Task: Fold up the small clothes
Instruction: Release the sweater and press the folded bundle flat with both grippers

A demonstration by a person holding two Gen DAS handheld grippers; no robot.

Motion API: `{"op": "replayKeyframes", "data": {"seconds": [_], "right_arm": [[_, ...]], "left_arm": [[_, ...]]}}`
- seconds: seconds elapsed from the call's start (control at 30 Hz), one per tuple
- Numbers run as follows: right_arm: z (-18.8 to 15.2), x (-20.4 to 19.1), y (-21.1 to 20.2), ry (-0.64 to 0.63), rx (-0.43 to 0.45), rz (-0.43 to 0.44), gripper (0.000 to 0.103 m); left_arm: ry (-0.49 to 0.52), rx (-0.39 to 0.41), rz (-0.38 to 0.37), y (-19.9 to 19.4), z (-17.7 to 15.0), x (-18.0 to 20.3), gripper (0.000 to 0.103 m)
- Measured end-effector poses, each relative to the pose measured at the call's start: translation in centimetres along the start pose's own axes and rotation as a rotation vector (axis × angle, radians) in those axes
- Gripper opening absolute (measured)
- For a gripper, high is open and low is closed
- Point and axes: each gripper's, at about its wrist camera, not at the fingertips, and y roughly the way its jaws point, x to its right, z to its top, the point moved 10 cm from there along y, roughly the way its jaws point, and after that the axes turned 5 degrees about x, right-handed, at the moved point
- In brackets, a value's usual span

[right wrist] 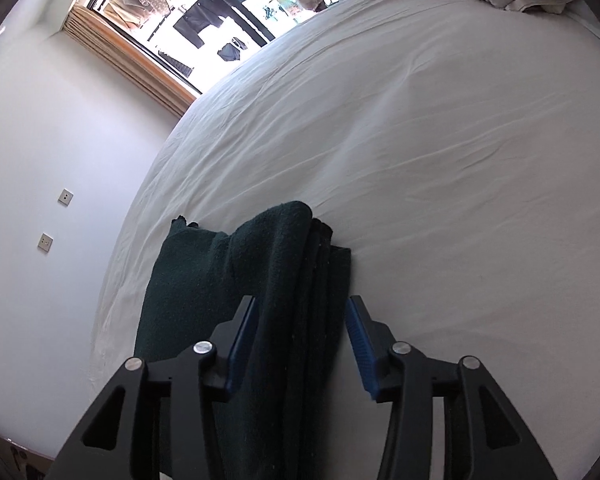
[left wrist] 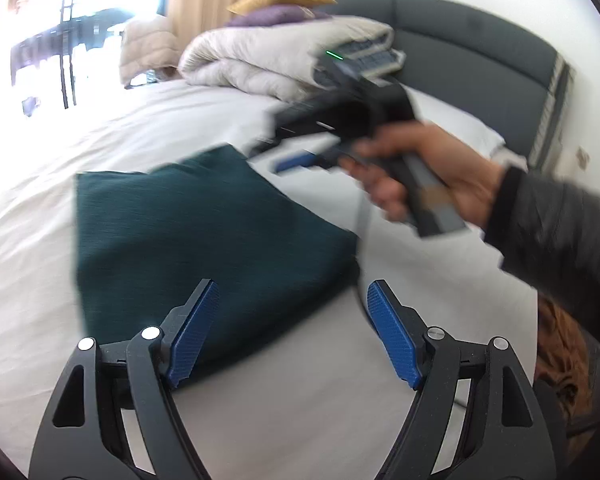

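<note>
- Left gripper [left wrist: 292, 332]: fingers spread wide, holding nothing. It hovers over the near edge of the one dark green garment [left wrist: 204, 240], whose body lies from its 10 to 12 o'clock on the white bed sheet [left wrist: 60, 184].
- Right gripper [right wrist: 302, 344]: fingers parted with a raised fold of the garment [right wrist: 292, 264] between them. The pads stand apart from the cloth on both sides, so no pinch is made.
- Probable purpose: the right gripper straddles the bunched edge to take or release a fold; the left waits unloaded.
- In the left wrist view, the right hand [left wrist: 428, 172] and its tool appear blurred at 1 o'clock.
- Count: one garment, two grippers, one bundled duvet [left wrist: 268, 60] at 12 o'clock with two cushions on top.
</note>
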Motion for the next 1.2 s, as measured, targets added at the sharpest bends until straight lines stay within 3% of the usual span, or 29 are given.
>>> {"op": "replayKeyframes", "data": {"seconds": [0.17, 0.3, 0.37, 0.5, 0.63, 0.77, 0.9, 1.07, 1.2], "right_arm": [[-2.8, -0.7, -4.3, -0.002, 0.07, -0.049, 0.049], [-6.1, -3.7, -5.4, -0.063, 0.067, -0.013, 0.049], [-7.7, -5.0, -4.5, -0.113, 0.037, -0.026, 0.047], [-10.7, -4.2, -2.2, -0.152, -0.038, -0.098, 0.04], [-11.4, -2.2, -2.2, -0.136, -0.026, -0.141, 0.016], [-11.8, -0.7, -2.7, -0.086, 0.0, -0.131, 0.012], [-12.0, -0.6, -2.2, -0.102, 0.02, -0.118, 0.011], [-11.9, -0.6, -1.7, -0.109, 0.036, -0.073, 0.01], [-11.8, 0.1, -1.7, -0.049, 0.052, 0.003, 0.008]], "left_arm": [[-0.093, 0.054, 0.153, -1.3, 3.0, -10.4, 0.076], [-0.069, -0.018, 0.212, 0.2, 1.7, -14.2, 0.076], [-0.066, -0.087, 0.218, 1.5, -0.7, -14.8, 0.068], [-0.067, -0.147, 0.24, 3.2, -4.7, -15.0, 0.066], [-0.041, -0.17, 0.246, 4.1, -5.6, -14.8, 0.066], [-0.018, -0.171, 0.234, 4.1, -5.4, -12.9, 0.066], [-0.036, -0.117, 0.229, 1.0, -2.8, -9.2, 0.066], [0.029, -0.09, 0.299, 2.4, 3.1, -11.9, 0.066], [0.015, -0.161, 0.328, 6.0, 3.5, -14.5, 0.053]]}}
